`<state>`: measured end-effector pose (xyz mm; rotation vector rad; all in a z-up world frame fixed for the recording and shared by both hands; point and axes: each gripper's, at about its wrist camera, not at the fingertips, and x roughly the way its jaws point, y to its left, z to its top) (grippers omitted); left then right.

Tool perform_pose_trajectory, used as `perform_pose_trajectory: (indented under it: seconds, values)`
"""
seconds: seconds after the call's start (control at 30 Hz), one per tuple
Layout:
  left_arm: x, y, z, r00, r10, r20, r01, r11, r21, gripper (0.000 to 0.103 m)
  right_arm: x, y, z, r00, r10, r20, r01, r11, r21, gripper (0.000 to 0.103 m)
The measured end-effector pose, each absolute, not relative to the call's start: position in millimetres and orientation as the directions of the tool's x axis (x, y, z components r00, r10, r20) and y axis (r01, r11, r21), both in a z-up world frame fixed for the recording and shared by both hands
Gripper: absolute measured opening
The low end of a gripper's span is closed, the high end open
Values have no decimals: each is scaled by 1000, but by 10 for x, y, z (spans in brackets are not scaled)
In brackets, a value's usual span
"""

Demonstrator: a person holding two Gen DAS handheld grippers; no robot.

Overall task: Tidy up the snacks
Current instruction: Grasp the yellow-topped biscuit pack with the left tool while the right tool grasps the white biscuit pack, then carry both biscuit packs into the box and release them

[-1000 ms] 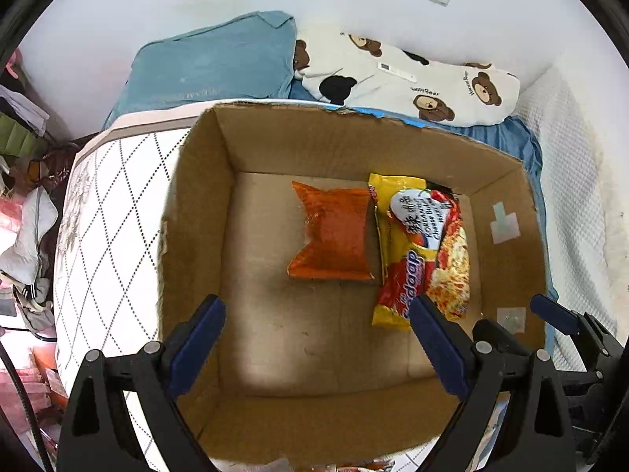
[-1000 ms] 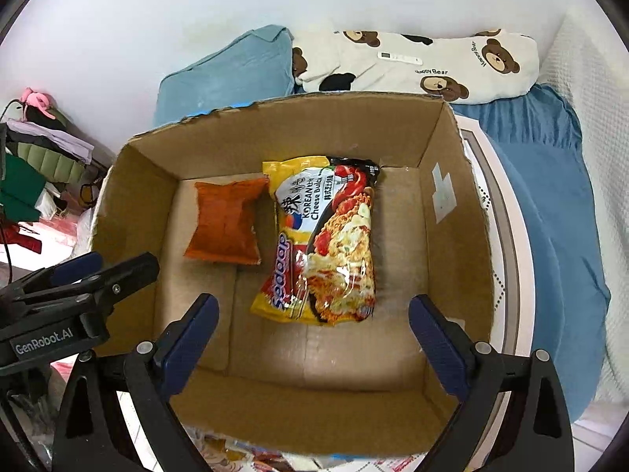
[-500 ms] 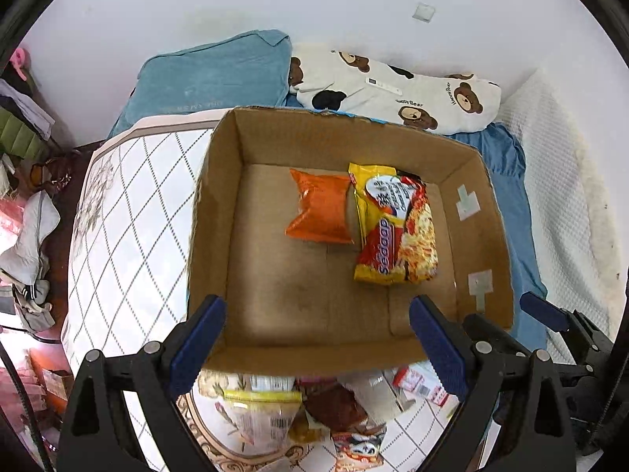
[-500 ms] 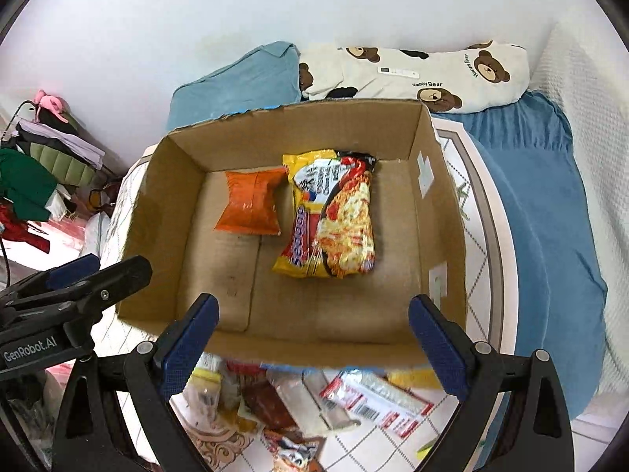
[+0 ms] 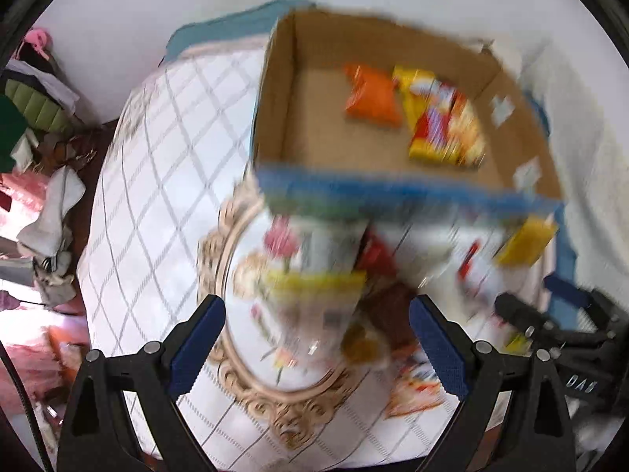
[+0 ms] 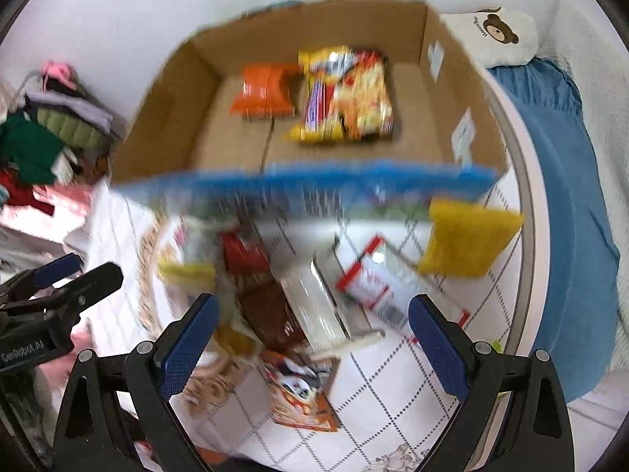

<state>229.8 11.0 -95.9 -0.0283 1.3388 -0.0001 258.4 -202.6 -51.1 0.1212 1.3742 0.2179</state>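
Both tongs empty and spread wide. Left tongs (image 5: 316, 348) hover over the loose snack pile on the bed, blue pads apart, nothing between them. Right tongs (image 6: 312, 336) likewise apart, over the same pile from the other side. Both views smeared by motion, so small labels are unreadable.

Cardboard box (image 6: 165, 118) sits on the quilted bed cover (image 5: 157, 181) at 12 o'clock from the tongs, its blue-edged near wall facing them. Inside, two items only: an orange snack packet (image 6: 265, 92) and, touching it at its 3 o'clock, a yellow-red instant noodle packet (image 6: 346, 96).

Still outside, between box and tongs:
- yellow pouch (image 6: 468, 238) at 2 o'clock, just beside the box corner
- red-and-white packet (image 6: 383, 289)
- brown packet (image 6: 267, 308) under a clear wrapper (image 6: 314, 303)
- flat orange cartoon-print packet (image 6: 300, 391) at 6 o'clock
- blurred pale packet with yellow band (image 5: 314, 279), identity unclear

Judgement: early stage. Two snacks boxed, at least five to go; next pick looks likely from the pile's centre
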Motion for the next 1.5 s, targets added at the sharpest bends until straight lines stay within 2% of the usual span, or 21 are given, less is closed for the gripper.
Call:
perform_pose_trajectory:
  seconds: [0.07, 0.17, 0.3, 0.33, 0.37, 0.4, 0.43, 0.47, 0.5, 0.57, 0.8, 0.93, 1.17, 1.5]
  values:
    - [2206, 143, -1261, 175, -4, -985, -20, 1000, -7, 96, 2524, -1983, -668, 161, 213, -964, -91, 975, 201, 98]
    - [2162, 166, -1662, 116, 6, -993, -24, 1000, 3, 96, 2518, -1869, -981, 136, 185, -973, -122, 978, 169, 83]
    - [2196, 113, -2096, 59, 24, -998, 5, 1000, 24, 96, 2567, -1725, -1311, 117, 112, -987, -166, 982, 91, 79]
    - [2213, 97, -2173, 50, 23, -998, 12, 1000, 24, 96, 2583, -1692, -1400, 103, 94, -990, -181, 981, 74, 76]
    - [2238, 88, -2255, 43, 11, -999, 13, 1000, 12, 96, 2593, -1677, -1454, 93, 89, -992, -189, 980, 71, 63]
    - [2251, 94, -2290, 48, 4, -999, 6, 1000, 4, 89, 2601, -1661, -1523, 83, 72, -994, -196, 979, 54, 60]
    - [2259, 111, -2311, 59, -3, -998, -6, 1000, -3, 68, 2601, -1652, -1558, 84, 50, -995, -205, 978, 32, 58]
    - [2265, 134, -2337, 54, -19, -998, -18, 1000, -20, 58, 2598, -1655, -1565, 92, 48, -995, -211, 977, 28, 57]
    - [2262, 154, -2344, 48, -30, -998, -29, 999, -31, 52, 2587, -1677, -1555, 94, 55, -994, -206, 978, 34, 55]
    - [2219, 202, -2303, 61, -35, -998, -40, 998, -38, 50, 2557, -1742, -1527, 84, 52, -995, -186, 982, 35, 53]
    - [1763, 397, -2305, -9, -14, -1000, -68, 998, -13, 50, 2255, -2341, -1533, -65, 190, -980, 39, 982, 187, 53]
    - [1629, 428, -2497, -41, 5, -999, -79, 997, 9, 51, 2069, -2566, -1594, -74, 225, -971, 115, 970, 216, 53]
    - [1674, 398, -2640, -46, 39, -998, -85, 995, 43, 53, 2018, -2612, -1728, -71, 198, -978, 125, 974, 188, 63]
    - [1713, 394, -2661, -51, 38, -998, -87, 995, 43, 53, 2069, -2357, -1927, -63, 156, -986, 92, 984, 149, 63]
